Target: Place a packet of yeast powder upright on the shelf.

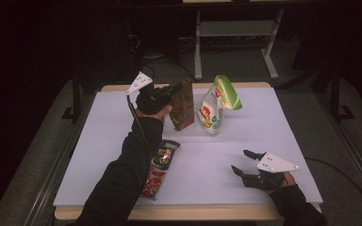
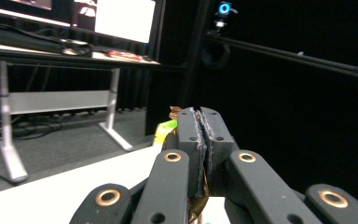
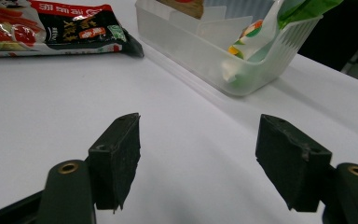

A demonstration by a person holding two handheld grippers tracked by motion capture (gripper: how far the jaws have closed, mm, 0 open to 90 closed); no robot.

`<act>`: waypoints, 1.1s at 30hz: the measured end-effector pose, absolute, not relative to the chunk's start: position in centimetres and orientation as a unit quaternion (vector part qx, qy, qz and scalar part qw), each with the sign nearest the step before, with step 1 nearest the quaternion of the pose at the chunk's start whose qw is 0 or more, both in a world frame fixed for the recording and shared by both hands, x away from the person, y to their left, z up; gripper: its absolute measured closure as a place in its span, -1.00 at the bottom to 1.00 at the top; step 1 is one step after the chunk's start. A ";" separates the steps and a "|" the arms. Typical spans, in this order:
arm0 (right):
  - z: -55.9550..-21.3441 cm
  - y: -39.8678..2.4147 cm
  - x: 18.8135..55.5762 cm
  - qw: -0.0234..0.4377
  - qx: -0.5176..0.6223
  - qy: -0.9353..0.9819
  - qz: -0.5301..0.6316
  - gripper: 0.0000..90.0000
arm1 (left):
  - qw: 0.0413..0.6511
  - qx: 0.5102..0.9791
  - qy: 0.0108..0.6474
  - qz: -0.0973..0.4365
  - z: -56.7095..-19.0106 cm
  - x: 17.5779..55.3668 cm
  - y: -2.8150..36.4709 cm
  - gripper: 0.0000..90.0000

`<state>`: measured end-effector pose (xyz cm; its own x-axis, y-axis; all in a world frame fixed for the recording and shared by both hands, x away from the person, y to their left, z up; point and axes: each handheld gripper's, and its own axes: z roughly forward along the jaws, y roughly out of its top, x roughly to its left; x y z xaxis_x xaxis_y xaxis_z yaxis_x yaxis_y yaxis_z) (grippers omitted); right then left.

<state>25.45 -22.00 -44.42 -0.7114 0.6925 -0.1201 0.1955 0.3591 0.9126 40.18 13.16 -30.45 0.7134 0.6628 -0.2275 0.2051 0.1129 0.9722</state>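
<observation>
One brown snack bag (image 1: 183,104) was pinched at its top edge by the left gripper (image 1: 176,87), and its long side ran straight down from the jaws toward the clear plastic bin (image 3: 242,70) just below. That up-and-down line was what the next move hung on: the bag had to stay upright and go down into the bin, not tip over its wall. In the left gripper view the two jaws were pressed tight together with a thin crinkly brown and gold edge (image 2: 199,205) caught between them, so the grip was narrow and full. The bottom of the bag seemed to sit inside the bin already, but the high view was too dim there to be sure.

Right beside the brown bag, on the side away from the left hand, stood a green and white bag (image 1: 217,106), leaning in the same bin. The brown bag had to slide down next to it without pushing it.

The right gripper (image 1: 246,162) was well apart from the bin, low over the white table (image 1: 287,122), with its jaws spread wide and nothing between them. A red and black bag (image 1: 160,169) lay flat on the table near the left sleeve, waiting. The left hand was much the nearer one to the bin.
</observation>
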 end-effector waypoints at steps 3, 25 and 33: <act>-44.4 -22.0 25.5 0.253 0.283 0.784 0.491 -0.34 | 0.657 0.638 0.357 0.184 -30.7 41.0 12.6 0.96; -44.5 -21.7 25.4 0.247 0.275 0.786 0.496 -0.33 | 0.606 0.630 0.424 0.237 -33.3 45.1 8.7 0.95; -44.5 -21.7 25.4 0.245 0.275 0.786 0.497 -0.32 | 0.602 0.644 0.417 0.221 -35.1 44.8 8.5 0.92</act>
<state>25.42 -21.67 -44.48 -0.7283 0.6760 -0.1125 0.1886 0.3556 0.9154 44.84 8.53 -35.12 0.5547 0.8029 -0.2183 0.2715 0.0734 0.9596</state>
